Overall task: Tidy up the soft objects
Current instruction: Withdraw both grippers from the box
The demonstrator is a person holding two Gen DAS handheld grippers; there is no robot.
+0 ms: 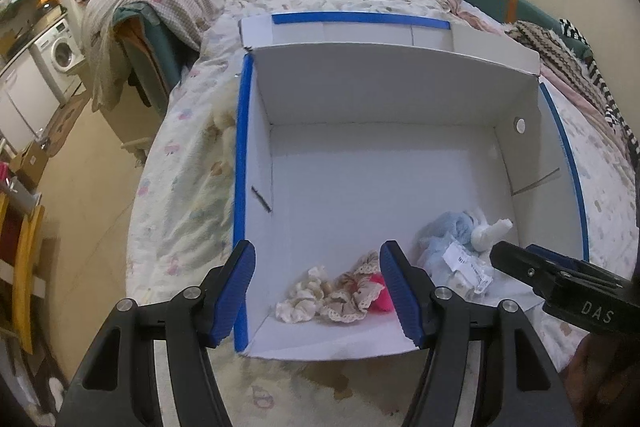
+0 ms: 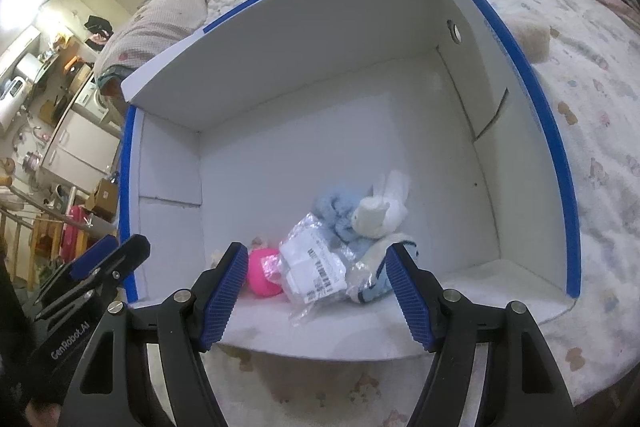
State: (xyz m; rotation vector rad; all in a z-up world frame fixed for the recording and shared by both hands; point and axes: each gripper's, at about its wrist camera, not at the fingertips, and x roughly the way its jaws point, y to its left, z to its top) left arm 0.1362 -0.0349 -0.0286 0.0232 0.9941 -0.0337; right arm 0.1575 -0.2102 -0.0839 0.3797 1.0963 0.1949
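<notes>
Both tools gape wide and hold nothing: left tool [image 1: 318,293] above cream lace scrunchies [image 1: 332,297], right tool [image 2: 316,293] above a bagged blue plush toy [image 2: 352,223], inside the blue-edged white cardboard box [image 1: 384,91]. Tool bodies read "DAS" and "GenRobot.AI".

Left gripper [image 1: 318,293] jaws apart above scrunchies [image 1: 332,295] in box [image 1: 384,163].

The left black two-finger gripper with ribbed blue pads [image 1: 318,293] is held with its jaws spread wide, nothing being gripped between them. The right black two-finger gripper with ribbed blue pads [image 2: 318,293] is likewise held wide open and empty. Both are pointed forward and downward, side by side, each being seen at the edge of the other's view.
</notes>
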